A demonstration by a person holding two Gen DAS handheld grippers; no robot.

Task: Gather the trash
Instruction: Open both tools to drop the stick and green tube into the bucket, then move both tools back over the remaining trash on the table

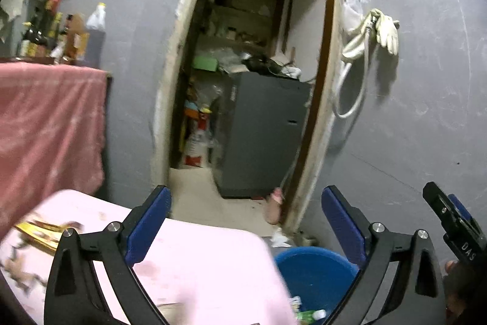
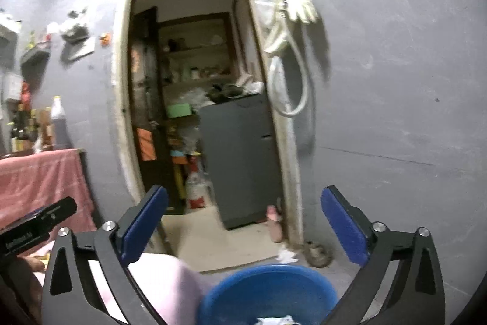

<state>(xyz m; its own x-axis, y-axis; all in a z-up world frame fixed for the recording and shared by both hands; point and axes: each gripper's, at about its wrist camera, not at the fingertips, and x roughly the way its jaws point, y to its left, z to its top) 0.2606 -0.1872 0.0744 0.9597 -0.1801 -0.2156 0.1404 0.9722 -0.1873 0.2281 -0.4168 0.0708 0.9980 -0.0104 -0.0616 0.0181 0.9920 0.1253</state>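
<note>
Both tools spread wide and empty, left gripper and right gripper raised above blue bin holding trash; wrappers left on pink table; risk: 2 grippers colliding when reaching back.

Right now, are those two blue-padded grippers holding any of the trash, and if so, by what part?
Nothing is held. The left gripper and the right gripper both stand wide open with only air between their pads, above the blue bin.
</note>
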